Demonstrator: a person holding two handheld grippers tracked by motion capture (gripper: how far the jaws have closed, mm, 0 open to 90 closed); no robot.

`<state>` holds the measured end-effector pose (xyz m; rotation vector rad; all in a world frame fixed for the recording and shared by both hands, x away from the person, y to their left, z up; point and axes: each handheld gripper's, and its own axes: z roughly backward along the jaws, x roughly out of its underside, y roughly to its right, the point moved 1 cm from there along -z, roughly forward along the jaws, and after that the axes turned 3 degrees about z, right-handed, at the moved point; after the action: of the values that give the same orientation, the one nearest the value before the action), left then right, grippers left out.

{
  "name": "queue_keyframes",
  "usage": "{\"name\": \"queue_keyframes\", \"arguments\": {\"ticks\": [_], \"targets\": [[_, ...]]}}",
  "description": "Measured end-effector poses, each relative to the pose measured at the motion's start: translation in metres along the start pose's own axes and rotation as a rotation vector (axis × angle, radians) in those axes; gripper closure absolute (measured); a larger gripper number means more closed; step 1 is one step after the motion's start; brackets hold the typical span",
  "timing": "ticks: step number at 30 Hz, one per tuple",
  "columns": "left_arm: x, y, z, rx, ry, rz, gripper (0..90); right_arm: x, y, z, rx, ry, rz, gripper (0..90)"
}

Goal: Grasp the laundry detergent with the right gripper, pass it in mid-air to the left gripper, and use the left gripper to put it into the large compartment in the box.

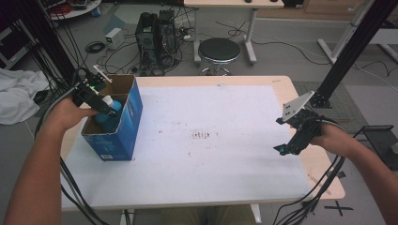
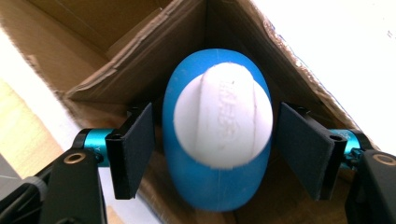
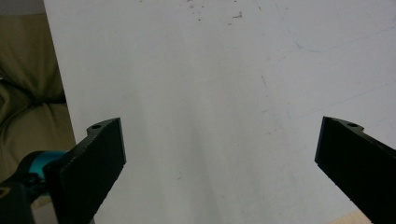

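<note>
Bottle (image 2: 217,140) inside box (image 1: 126,123), box on table (image 1: 225,154) left edge.

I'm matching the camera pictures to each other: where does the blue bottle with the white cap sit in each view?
High view: the blue bottle stands inside the cardboard box at the table's left edge, under the left gripper.
Left gripper view: centre of the picture, between the open jaws, which stand clear of the bottle.
Right gripper view: not in it.
Shared landmark: the box's brown inner walls.

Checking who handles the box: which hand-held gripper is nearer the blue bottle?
Left. The left hand-held gripper straddles the blue bottle inside the box; the right hand-held gripper hovers across the table.
</note>
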<state>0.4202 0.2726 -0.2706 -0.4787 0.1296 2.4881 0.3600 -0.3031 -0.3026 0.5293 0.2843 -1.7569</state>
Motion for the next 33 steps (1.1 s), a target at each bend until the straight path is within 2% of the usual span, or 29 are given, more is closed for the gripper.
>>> {"name": "queue_keyframes", "arguments": {"ticks": [1, 4, 5, 7, 9, 10, 11, 12, 14, 15, 16, 18, 20, 21, 26, 28, 33], "targets": [[0.0, 0.0, 0.002, 0.003, -0.012, 0.006, 29.3, 0.0, 0.0, 0.0, 0.003, 0.003, -0.003, 0.8], [-0.001, 0.0, 0.01, -0.003, 0.007, 0.008, 29.3, 0.0, 0.0, 0.002, 0.004, 0.006, 0.001, 0.8], [-0.002, -0.001, 0.013, -0.002, -0.004, -0.006, 29.3, 0.0, 0.0, 0.002, 0.006, 0.011, -0.002, 0.8], [-0.003, 0.001, 0.016, -0.004, 0.014, 0.009, 29.2, 0.0, -0.001, 0.003, 0.005, 0.006, 0.001, 0.8], [-0.004, 0.001, 0.021, -0.013, 0.02, -0.009, 29.3, 0.0, -0.002, 0.003, 0.006, 0.008, -0.001, 0.8], [-0.004, 0.003, 0.025, -0.01, 0.03, 0.0, 29.3, 0.0, -0.002, 0.004, 0.008, 0.007, -0.001, 0.8], [-0.005, 0.003, 0.028, -0.017, 0.034, -0.009, 29.3, 0.0, -0.002, 0.005, 0.01, 0.007, -0.007, 0.8], [-0.005, 0.003, 0.031, -0.011, 0.044, 0.002, 29.3, 0.0, -0.002, 0.005, 0.011, 0.008, -0.001, 0.8], [-0.004, 0.002, 0.037, -0.017, 0.044, -0.007, 29.3, -0.001, -0.003, 0.006, 0.013, 0.009, 0.001, 0.8], [-0.003, 0.002, 0.039, -0.013, 0.06, 0.007, 29.3, -0.001, -0.003, 0.006, 0.014, 0.013, 0.003, 0.8], [-0.003, 0.001, 0.042, -0.012, 0.048, -0.001, 29.2, -0.001, -0.004, 0.006, 0.013, 0.009, 0.002, 0.8], [-0.002, 0.002, 0.048, -0.004, 0.058, 0.005, 29.3, -0.001, -0.005, 0.008, 0.012, 0.006, -0.006, 0.8], [-0.004, 0.004, 0.055, -0.003, 0.067, -0.019, 29.3, -0.001, -0.005, 0.008, 0.012, 0.009, -0.004, 0.8], [-0.004, 0.007, 0.059, 0.0, 0.076, -0.014, 29.3, 0.0, -0.005, 0.009, 0.015, 0.012, -0.006, 0.8], [-0.008, 0.016, 0.073, 0.009, 0.095, -0.049, 29.3, -0.002, -0.006, 0.009, 0.015, 0.004, -0.008, 0.8], [-0.011, 0.021, 0.076, 0.01, 0.101, -0.066, 29.3, -0.003, -0.006, 0.008, 0.015, 0.007, 0.006, 0.8], [-0.021, 0.037, 0.075, 0.045, 0.113, -0.147, 29.2, -0.005, -0.007, 0.009, 0.018, 0.008, 0.008, 0.8]]}}
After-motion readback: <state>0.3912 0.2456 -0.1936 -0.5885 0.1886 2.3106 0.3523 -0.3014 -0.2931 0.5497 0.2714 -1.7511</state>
